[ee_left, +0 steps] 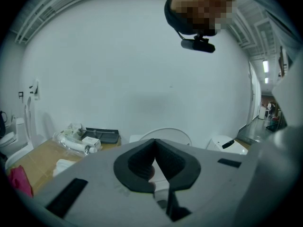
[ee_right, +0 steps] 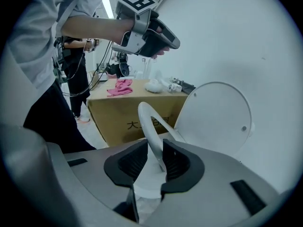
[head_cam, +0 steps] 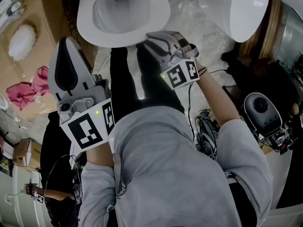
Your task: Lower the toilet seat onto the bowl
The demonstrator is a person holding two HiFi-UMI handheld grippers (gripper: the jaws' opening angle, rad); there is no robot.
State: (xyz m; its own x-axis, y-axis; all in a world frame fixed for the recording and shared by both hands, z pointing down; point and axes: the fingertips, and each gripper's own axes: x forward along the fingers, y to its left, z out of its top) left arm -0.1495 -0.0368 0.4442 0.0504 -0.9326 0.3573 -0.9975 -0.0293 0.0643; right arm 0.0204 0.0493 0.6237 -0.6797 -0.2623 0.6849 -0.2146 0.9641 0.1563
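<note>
The white toilet [head_cam: 118,6] stands just ahead of me. In the right gripper view its seat [ee_right: 149,122] is a ring raised at a tilt, with the round lid [ee_right: 218,117] upright behind it. My right gripper [ee_right: 154,157] is shut on the seat's front edge, one pad on each face of the ring. From above, that gripper [head_cam: 154,39] sits at the near rim of the toilet. My left gripper [head_cam: 66,56] hangs off to the left, clear of the toilet. Its jaws [ee_left: 154,148] are shut with nothing between them.
A cardboard box [ee_right: 128,112] beside the toilet carries a pink cloth [ee_right: 118,86] and packaged parts. A second white toilet [head_cam: 241,8] stands at the right. Cables [head_cam: 206,126] and a black-and-grey device [head_cam: 262,110] lie on the floor to my right. Another person [ee_right: 75,79] stands behind.
</note>
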